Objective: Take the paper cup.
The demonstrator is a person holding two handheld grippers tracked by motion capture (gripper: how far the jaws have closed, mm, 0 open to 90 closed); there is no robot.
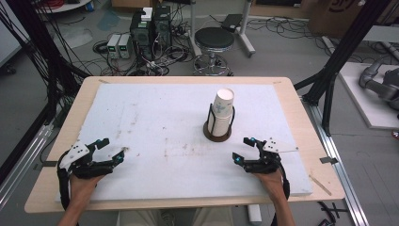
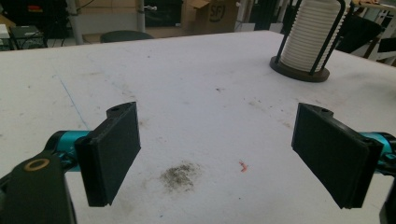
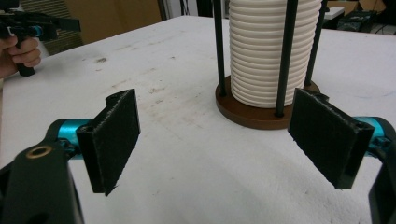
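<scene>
Hand-held gripper, right (image 1: 244, 149): held low over the near right part of the white surface (image 1: 155, 122), jaws spread wide with nothing between them, and aimed forward at the stack of paper cups (image 1: 221, 110) that stands a short way beyond it. In the right gripper view the two black pads (image 3: 114, 135) frame bare surface, with the ribbed stack (image 3: 266, 51) rising just past them, which suggests this gripper is lined up as the nearer one for a reach toward the cups. Its forearm enters from the bottom edge, the wrist roughly level, so the jaws lie close to the surface rather than pointing down at it. The left hand-held gripper (image 1: 109, 149) mirrors this pose at the near left, also spread and empty; its own view shows bare, smudged surface between the pads (image 2: 112, 149) and the cups (image 2: 310, 37) well apart at the upper right. Farther out, right of centre, the cups sit nested mouth-down in a holder (image 1: 218, 134): a round dark base with thin black upright rods that keep the tall stack from toppling while leaving the top cup free to be lifted off. Beyond the far edge stand a round stool (image 1: 214, 40) and floor equipment with cables (image 1: 141, 35).
</scene>
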